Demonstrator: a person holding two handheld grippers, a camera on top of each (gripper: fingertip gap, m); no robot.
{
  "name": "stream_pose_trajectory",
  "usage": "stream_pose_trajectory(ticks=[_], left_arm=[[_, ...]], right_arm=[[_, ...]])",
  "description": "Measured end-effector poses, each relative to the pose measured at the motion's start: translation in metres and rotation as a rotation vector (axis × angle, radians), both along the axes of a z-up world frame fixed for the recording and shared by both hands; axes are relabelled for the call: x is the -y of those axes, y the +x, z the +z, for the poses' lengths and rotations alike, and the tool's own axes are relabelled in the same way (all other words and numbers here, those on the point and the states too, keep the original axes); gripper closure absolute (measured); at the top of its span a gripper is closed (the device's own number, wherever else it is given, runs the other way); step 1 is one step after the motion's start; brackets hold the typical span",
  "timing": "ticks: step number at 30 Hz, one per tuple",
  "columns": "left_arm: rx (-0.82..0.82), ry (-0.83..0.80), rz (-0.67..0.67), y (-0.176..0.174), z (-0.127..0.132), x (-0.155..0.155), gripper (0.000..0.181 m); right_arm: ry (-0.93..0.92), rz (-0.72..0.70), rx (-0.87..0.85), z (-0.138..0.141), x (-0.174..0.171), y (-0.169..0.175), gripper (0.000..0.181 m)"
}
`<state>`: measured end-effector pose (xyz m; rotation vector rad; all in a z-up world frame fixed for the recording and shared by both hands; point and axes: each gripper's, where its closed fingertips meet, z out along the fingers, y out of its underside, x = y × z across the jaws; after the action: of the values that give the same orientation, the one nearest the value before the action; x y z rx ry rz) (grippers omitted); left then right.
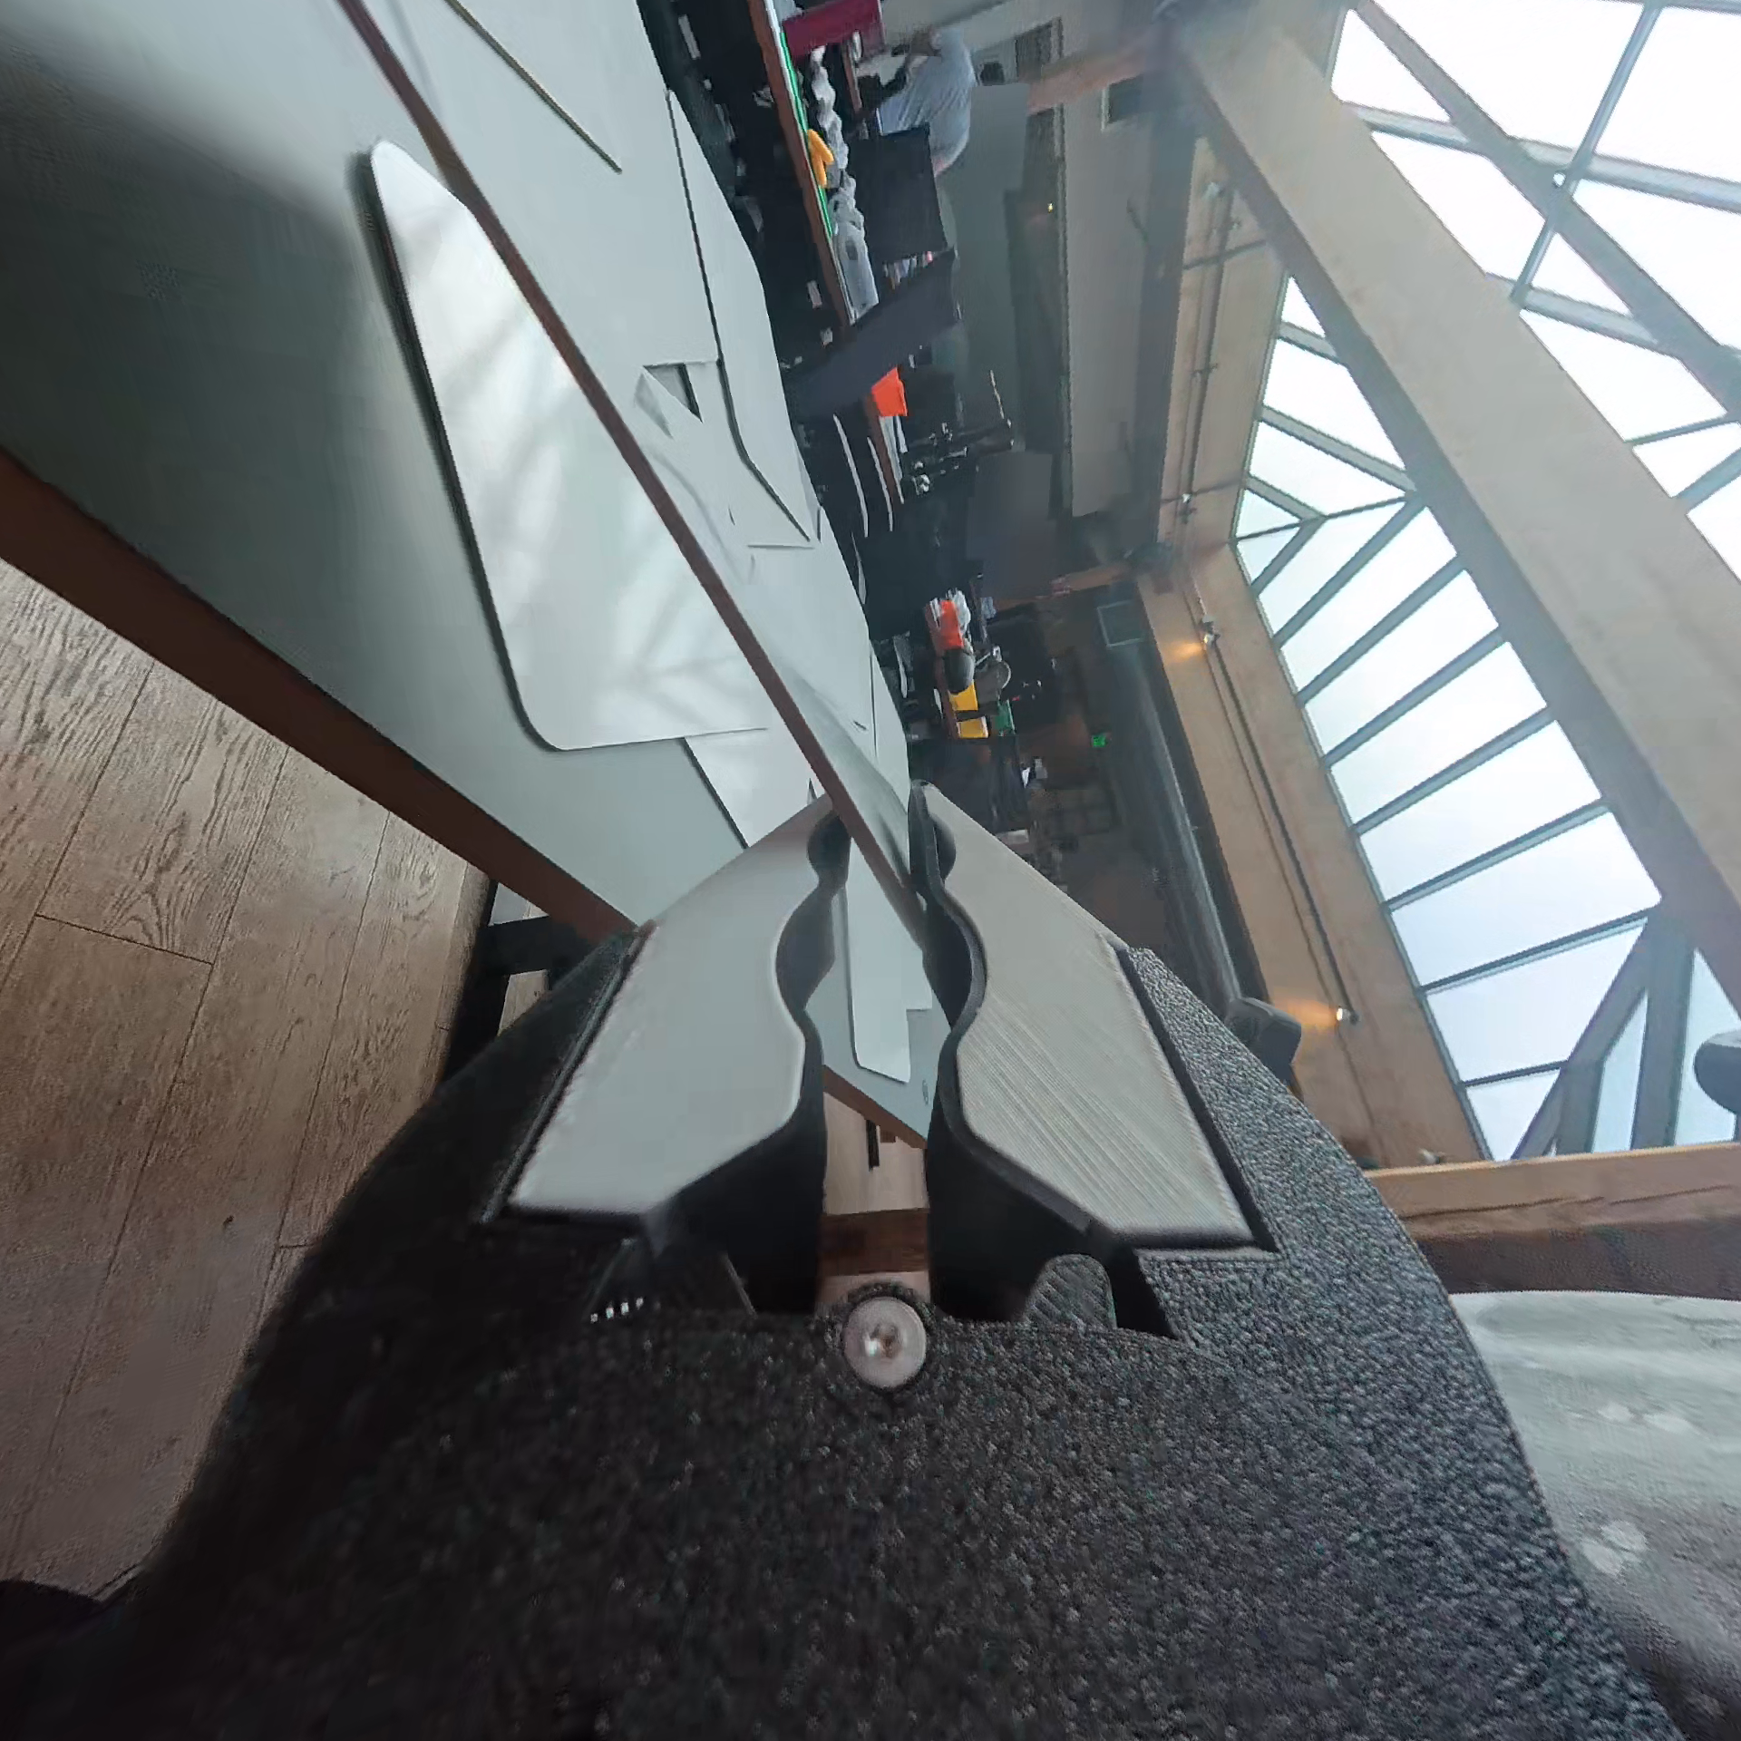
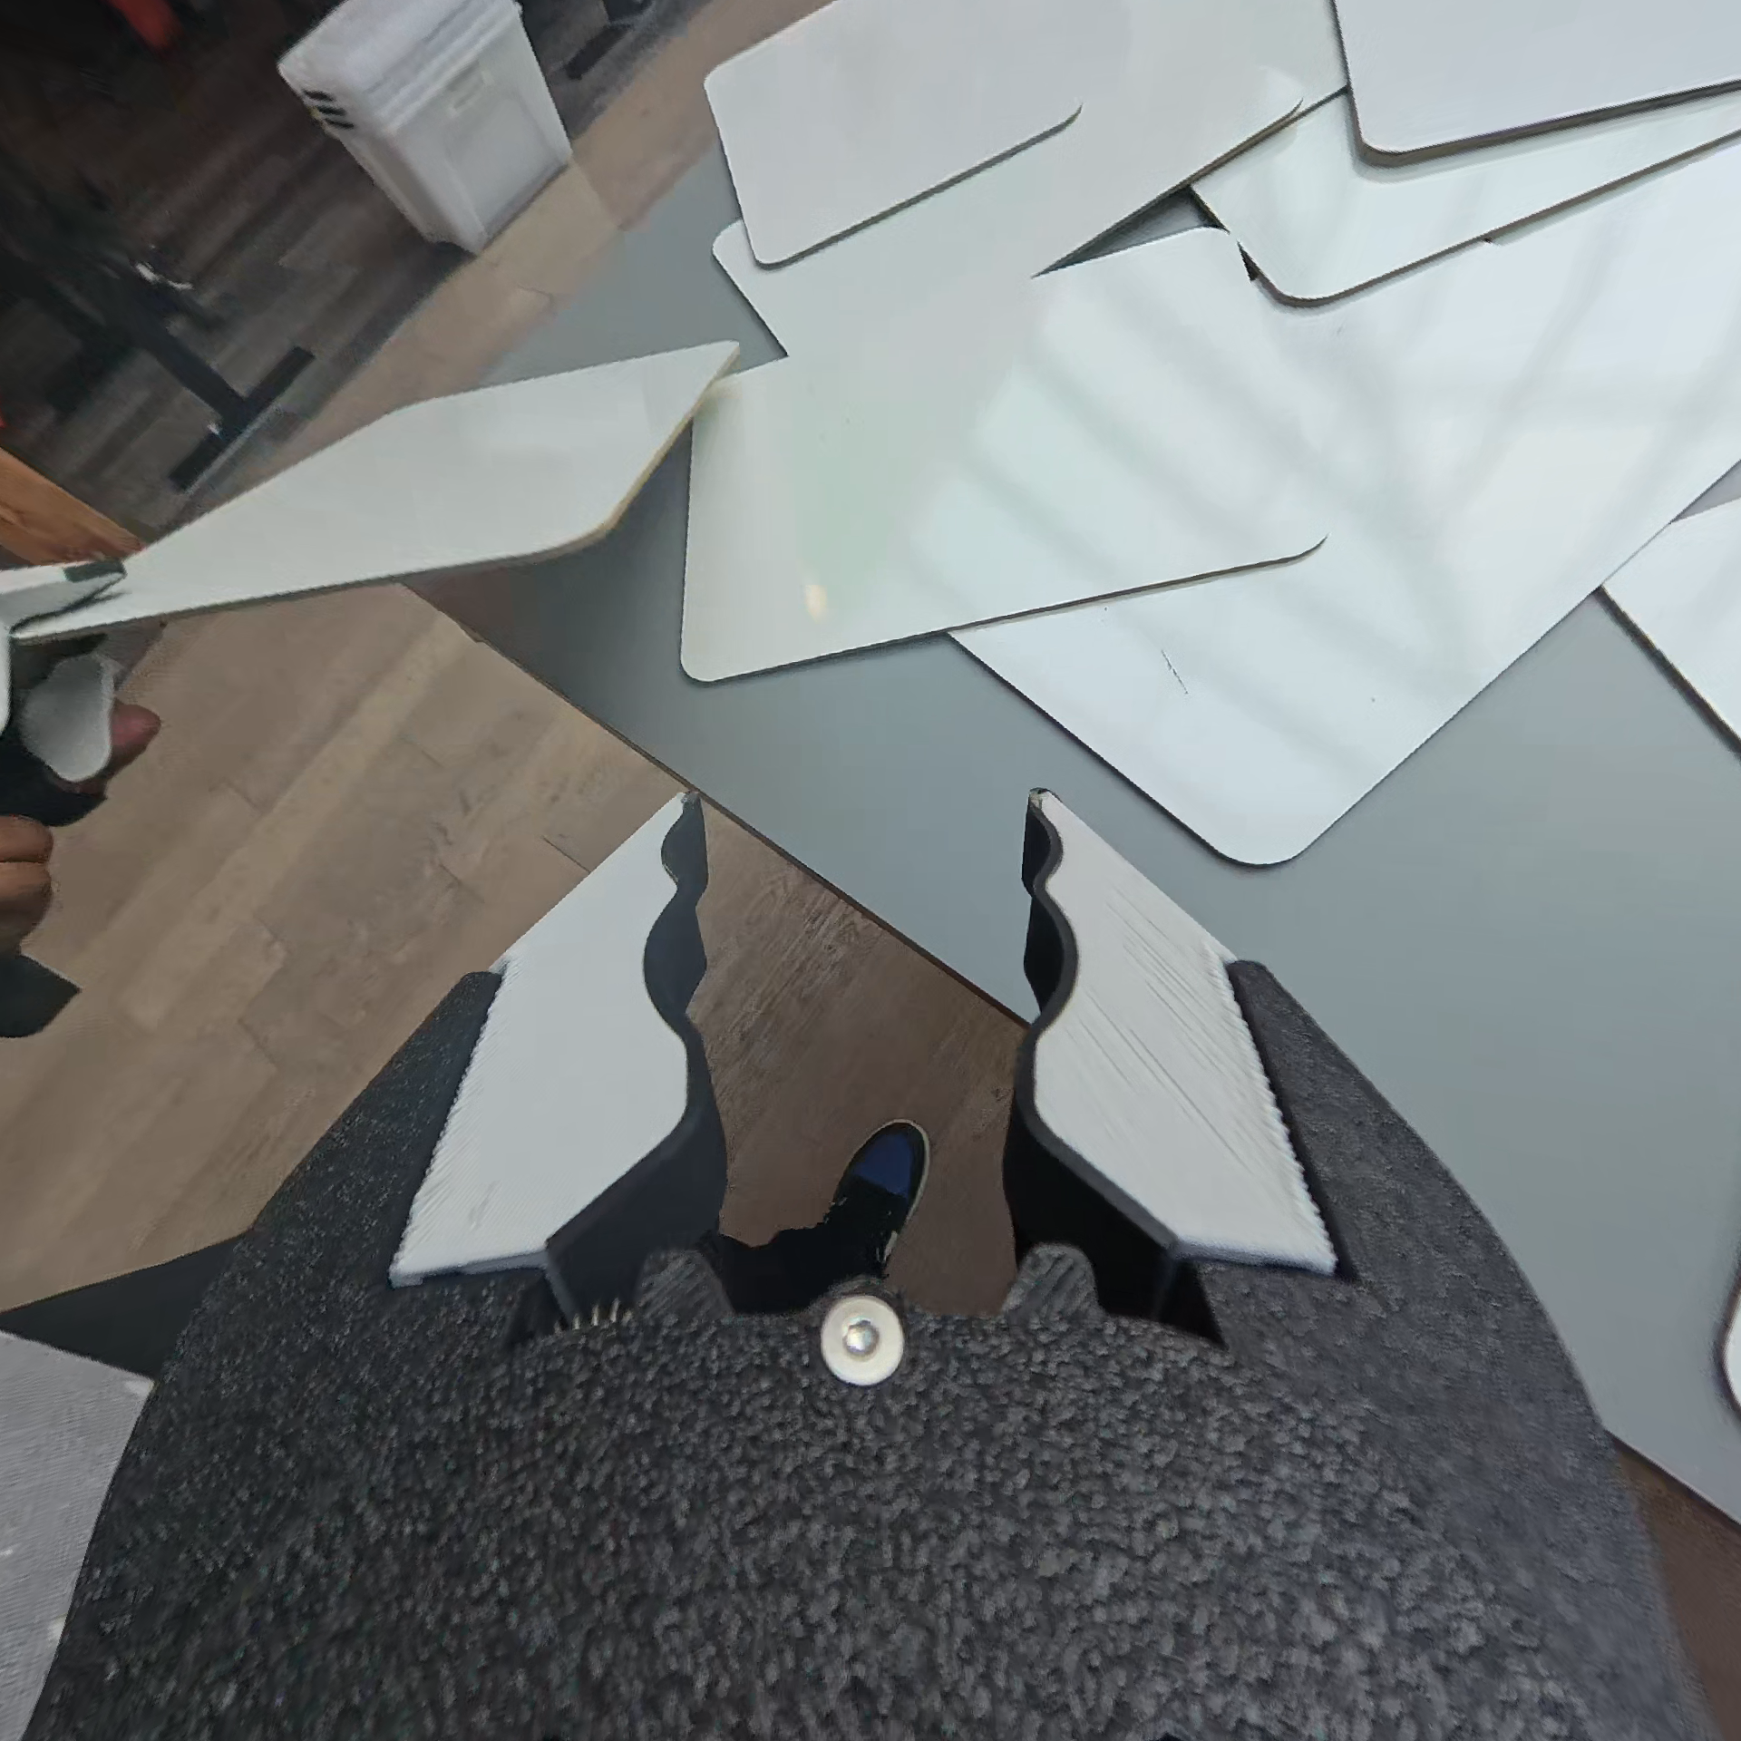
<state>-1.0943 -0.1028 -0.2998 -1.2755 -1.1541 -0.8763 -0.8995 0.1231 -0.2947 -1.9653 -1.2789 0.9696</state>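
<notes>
The left tongs (image 1: 871, 848) pinched one white board (image 2: 396, 499) clear of the surface (image 2: 1413, 1083), others (image 2: 989, 490) lay scattered, and the right tongs (image 2: 862, 801) gaped empty.

Daylight from the skylight (image 1: 1507, 490) blows out the left wrist view's right side. Striped glare on the white boards (image 2: 1130, 452). Fisheye bending and soft blur at edges, both views.

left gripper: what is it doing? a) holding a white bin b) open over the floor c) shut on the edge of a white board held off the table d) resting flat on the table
c: the left gripper pinches a white board by its edge, clear of the grey table.
</notes>
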Motion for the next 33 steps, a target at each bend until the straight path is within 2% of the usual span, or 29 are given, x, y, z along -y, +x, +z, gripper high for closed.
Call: stream_pose_trajectory(ticks=[4,8,12,17,19,22,25,29,33], left_arm=[[-0.103,0.064,-0.127,0.046,0.047,-0.045,0.173],[-0.252,0.151,-0.329,0.114,0.101,-0.119,0.173],[-0.371,0.257,-0.579,0.218,0.146,-0.204,0.173],[-0.369,0.461,-0.884,0.385,0.180,-0.295,0.174],[-0.322,0.524,-0.993,0.453,0.186,-0.327,0.175],[-0.231,0.577,-1.141,0.550,0.189,-0.369,0.176],[-0.165,0.575,-1.275,0.633,0.184,-0.407,0.176],[-0.143,0.561,-1.455,0.728,0.165,-0.458,0.175],[-0.307,0.570,-1.549,0.815,0.147,-0.536,0.163]], right_arm=[[-0.185,-0.049,-0.139,0.020,-0.001,0.025,0.104],[-0.278,-0.122,-0.290,0.053,-0.028,0.076,0.095],[-0.361,-0.190,-0.472,0.100,-0.071,0.164,0.088],[-0.370,-0.291,-0.589,0.139,-0.131,0.306,0.089],[-0.376,-0.310,-0.651,0.153,-0.149,0.364,0.101],[-0.379,-0.355,-0.743,0.171,-0.169,0.444,0.132],[-0.353,-0.438,-0.847,0.182,-0.188,0.522,0.173],[-0.305,-0.617,-0.876,0.169,-0.224,0.618,0.176],[-0.265,-0.746,-0.895,0.153,-0.278,0.709,0.177]])
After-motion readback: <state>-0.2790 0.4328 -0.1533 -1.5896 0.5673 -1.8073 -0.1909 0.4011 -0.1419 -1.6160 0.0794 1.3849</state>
